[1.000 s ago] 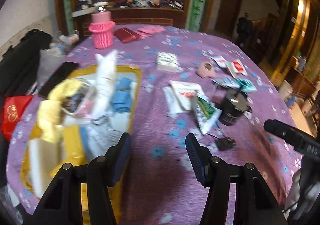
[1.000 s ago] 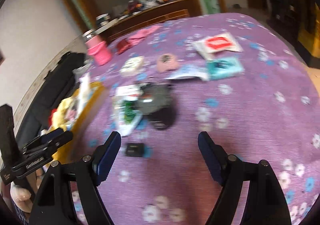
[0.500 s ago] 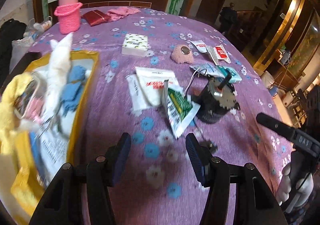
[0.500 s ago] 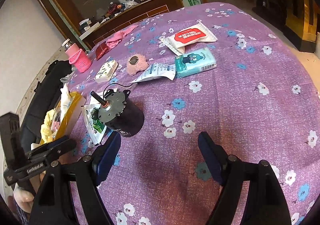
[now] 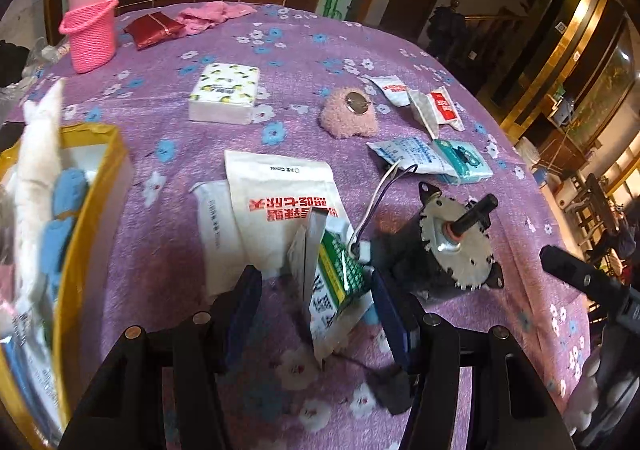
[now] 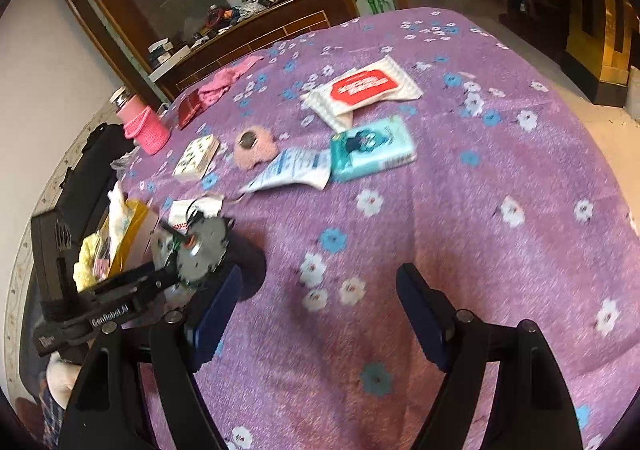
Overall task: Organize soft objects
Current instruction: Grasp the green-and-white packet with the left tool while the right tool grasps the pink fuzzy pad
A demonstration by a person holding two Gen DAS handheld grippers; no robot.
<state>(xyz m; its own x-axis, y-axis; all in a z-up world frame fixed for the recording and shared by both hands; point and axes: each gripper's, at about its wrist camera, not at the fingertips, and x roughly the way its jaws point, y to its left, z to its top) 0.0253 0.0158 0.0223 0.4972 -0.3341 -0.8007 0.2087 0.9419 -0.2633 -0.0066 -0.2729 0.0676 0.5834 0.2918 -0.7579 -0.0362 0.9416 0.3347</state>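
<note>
My left hand-held gripper [image 5: 316,314] just swung from the yellow box [image 5: 86,210] at 9 o'clock over the green packet [image 5: 334,282], jaws half open, nothing gripped; right hand-held gripper [image 6: 318,314] wide, empty

A green-and-white soft packet [image 5: 334,282] is standing tilted on the purple flowered table [image 5: 288,50], leaning against white pouches [image 5: 276,210]; a pink fuzzy pad [image 5: 349,118], a lemon-print tissue pack [image 5: 225,92] and a teal pack [image 6: 372,148] are lying flat farther back, well apart
</note>
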